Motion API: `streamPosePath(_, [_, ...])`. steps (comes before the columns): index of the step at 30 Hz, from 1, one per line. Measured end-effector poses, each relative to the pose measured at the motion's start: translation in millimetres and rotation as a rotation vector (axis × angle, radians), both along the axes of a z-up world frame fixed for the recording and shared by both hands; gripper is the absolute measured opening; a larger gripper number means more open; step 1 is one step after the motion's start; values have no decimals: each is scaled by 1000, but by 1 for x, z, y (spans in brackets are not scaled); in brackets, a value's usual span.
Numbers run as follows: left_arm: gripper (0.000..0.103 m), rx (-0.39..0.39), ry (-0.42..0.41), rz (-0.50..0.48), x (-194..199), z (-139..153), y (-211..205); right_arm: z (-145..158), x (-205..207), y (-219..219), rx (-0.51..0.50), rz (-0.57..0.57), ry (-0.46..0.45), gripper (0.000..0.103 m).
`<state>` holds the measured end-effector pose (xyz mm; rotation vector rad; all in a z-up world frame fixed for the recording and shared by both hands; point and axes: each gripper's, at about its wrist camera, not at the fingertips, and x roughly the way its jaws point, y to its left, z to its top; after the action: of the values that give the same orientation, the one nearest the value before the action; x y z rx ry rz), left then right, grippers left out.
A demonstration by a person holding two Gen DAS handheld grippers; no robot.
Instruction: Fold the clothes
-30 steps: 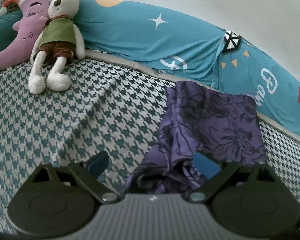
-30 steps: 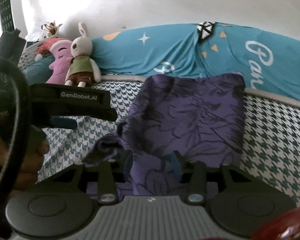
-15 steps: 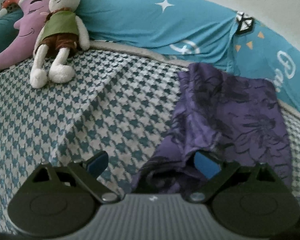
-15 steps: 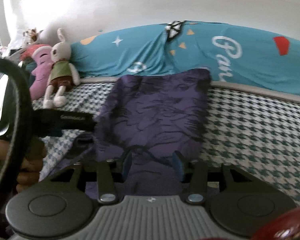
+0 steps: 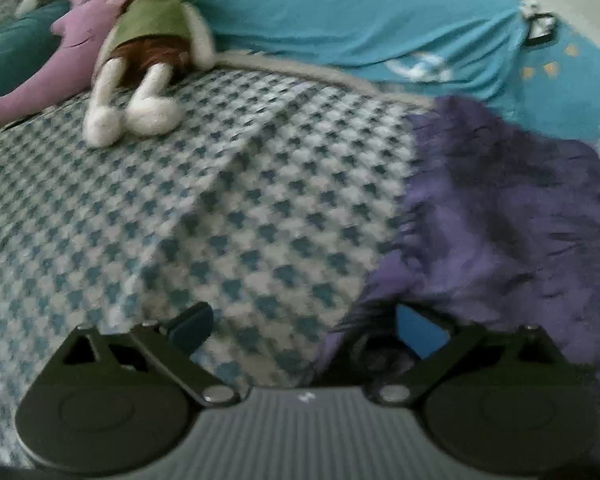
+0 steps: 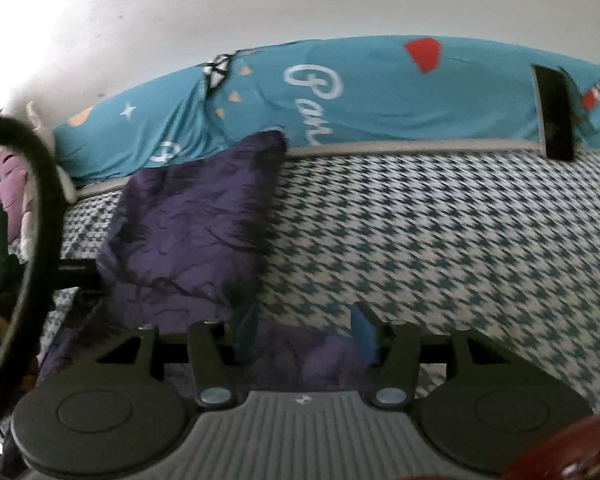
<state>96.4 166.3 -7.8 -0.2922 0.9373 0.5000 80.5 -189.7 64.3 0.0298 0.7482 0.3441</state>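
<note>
The purple garment (image 6: pixel 188 224) lies flat on the houndstooth bedspread (image 6: pixel 440 248); left gripper (image 5: pixel 304 326) and right gripper (image 6: pixel 304 330) (both spread wide) hover at its near edge, grasping nothing.

Motion blur softens both views, so the dark print on the purple garment (image 5: pixel 512 224) cannot be read, and its right side runs off the frame in the left wrist view. Its near edge is hidden under the left gripper (image 5: pixel 304 328) body, where the right blue pad (image 5: pixel 420 332) is partly covered by cloth. In the right wrist view the garment's near left part disappears behind a black strap (image 6: pixel 40 208). The plush rabbit (image 5: pixel 148 40) loses its ears at the top edge. A dark red object (image 6: pixel 572 452) at the near right corner is too cropped to identify.
</note>
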Motion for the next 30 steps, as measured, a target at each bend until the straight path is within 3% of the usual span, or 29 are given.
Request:
streamPosePath(15, [99,-27,-69,-28,-25,22,-2,-34,-13,-21,-37,-52,82,57])
streamPosePath(24, [100,-51,-75,-98,-60,28,-14,-49,-6,-21,-1,-63,66,57])
streamPosePath(27, [100,-63,-66,-113,-73,27,-18,-52,-6,-14,-23,-38,60,53])
streamPosePath(30, [100,-79,-65,-114,-81,26,-16,-55,-8,-7,-54,-17,36,41])
